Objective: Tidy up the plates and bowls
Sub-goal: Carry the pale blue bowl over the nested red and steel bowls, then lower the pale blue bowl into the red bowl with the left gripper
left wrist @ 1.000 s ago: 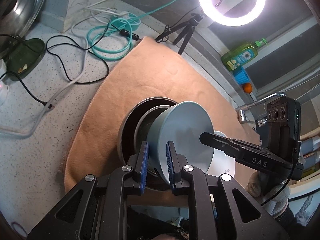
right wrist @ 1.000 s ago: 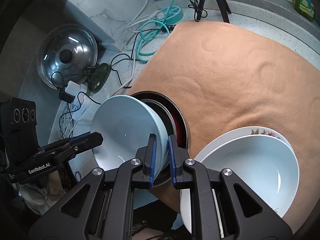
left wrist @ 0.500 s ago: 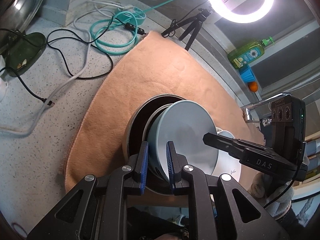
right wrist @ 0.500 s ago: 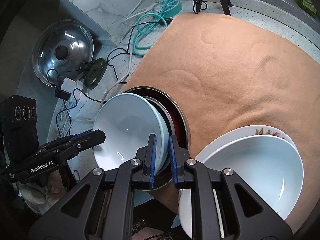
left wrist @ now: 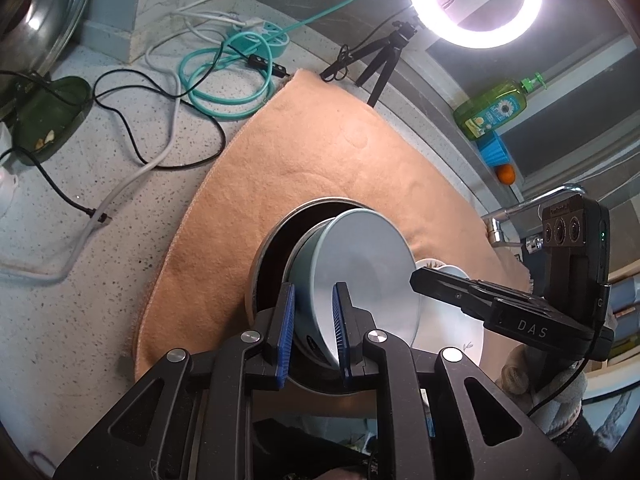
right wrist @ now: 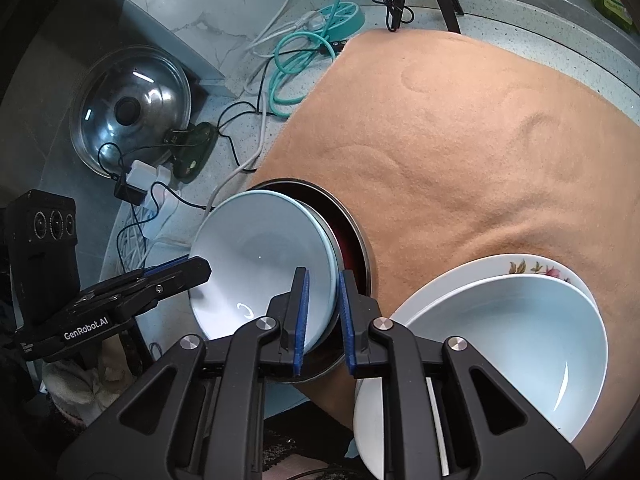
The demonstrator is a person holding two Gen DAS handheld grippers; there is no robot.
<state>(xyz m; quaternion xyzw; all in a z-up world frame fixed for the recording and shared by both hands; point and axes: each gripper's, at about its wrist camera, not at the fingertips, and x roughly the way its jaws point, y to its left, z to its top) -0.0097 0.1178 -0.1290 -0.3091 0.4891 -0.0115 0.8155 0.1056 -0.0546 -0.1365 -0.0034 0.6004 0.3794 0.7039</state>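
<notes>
A pale blue bowl (left wrist: 360, 264) (right wrist: 260, 256) is held on edge, tilted, partly inside a dark metal bowl (left wrist: 276, 240) (right wrist: 352, 216) on the tan mat. My left gripper (left wrist: 314, 316) is shut on the blue bowl's near rim. My right gripper (right wrist: 322, 308) is shut on its opposite rim. A second pale blue bowl (right wrist: 508, 344) rests on a white flowered plate (right wrist: 536, 268) to the right; that plate shows behind the right gripper in the left wrist view (left wrist: 452, 320).
A tan mat (right wrist: 460, 140) covers the speckled counter (left wrist: 80, 272). Cables and a teal power strip (left wrist: 256, 40) lie at the back left, beside a glass pot lid (right wrist: 128, 108). A ring light (left wrist: 476, 0) on a tripod, a soap bottle (left wrist: 490, 110) and a tap (left wrist: 532, 204) stand behind.
Both grippers have lowered the blue bowl a little toward the metal bowl, keeping their grip. The rest has not moved.
</notes>
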